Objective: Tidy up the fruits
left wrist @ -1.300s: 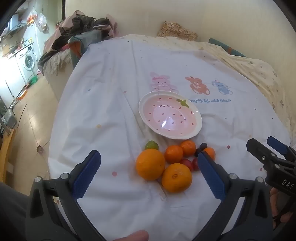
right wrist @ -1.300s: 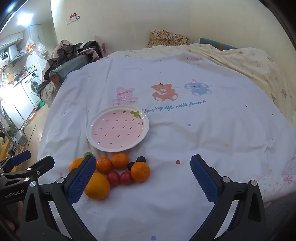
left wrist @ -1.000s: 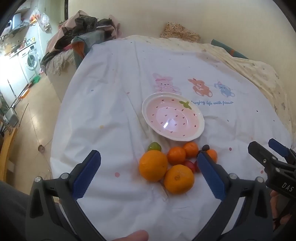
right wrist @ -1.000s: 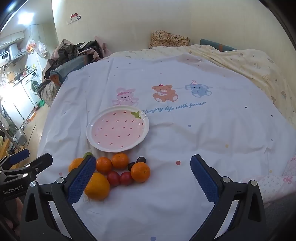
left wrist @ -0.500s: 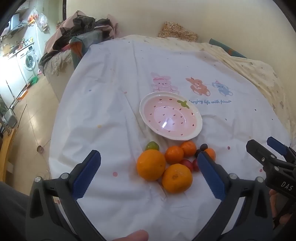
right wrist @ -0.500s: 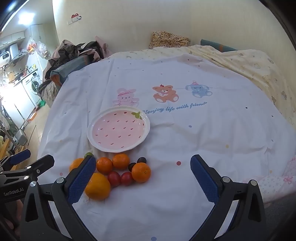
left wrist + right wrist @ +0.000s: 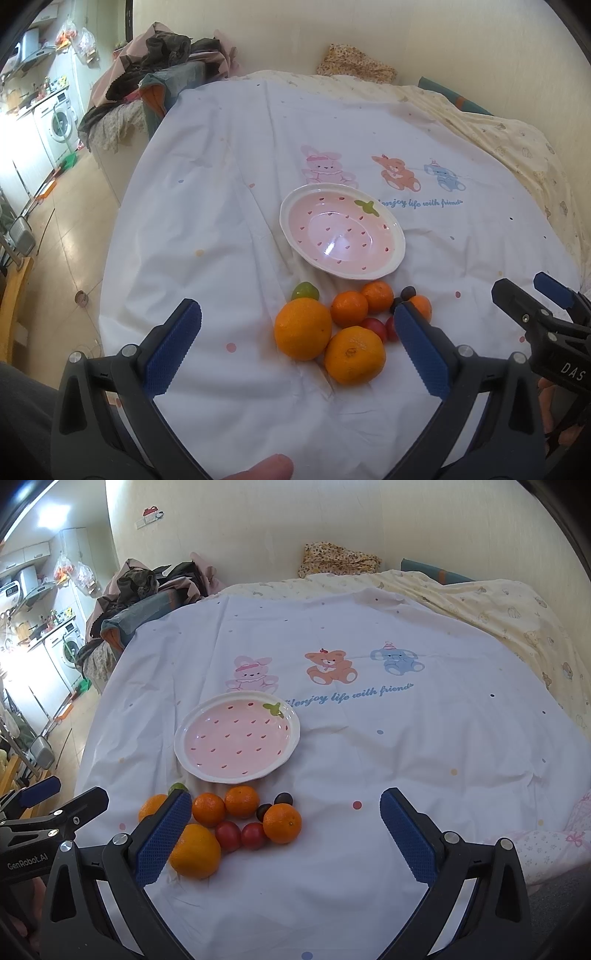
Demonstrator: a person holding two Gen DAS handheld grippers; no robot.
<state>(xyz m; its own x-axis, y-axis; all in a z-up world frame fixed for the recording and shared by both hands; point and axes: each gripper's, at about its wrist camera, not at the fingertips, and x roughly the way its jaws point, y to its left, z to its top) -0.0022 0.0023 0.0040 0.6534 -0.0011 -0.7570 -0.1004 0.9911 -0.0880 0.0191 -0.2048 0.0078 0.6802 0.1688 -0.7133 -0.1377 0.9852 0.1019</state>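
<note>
Two hand-held grippers hang released over the bed: the left hand-held gripper (image 7: 295, 343) above the fruit cluster (image 7: 343, 325), the right hand-held gripper (image 7: 286, 834) beside it; the fruits lie on the white sheet (image 7: 369, 760) just before the empty strawberry plate (image 7: 236, 738)

White bedsheet (image 7: 369, 760) with bunny, bear, elephant print. Yellow patterned quilt (image 7: 517, 613) along far right edge. Floral pillow (image 7: 340, 559) against wall. Clothes heap (image 7: 166, 59) far left. Washing machine (image 7: 59, 122) beyond, left.
</note>
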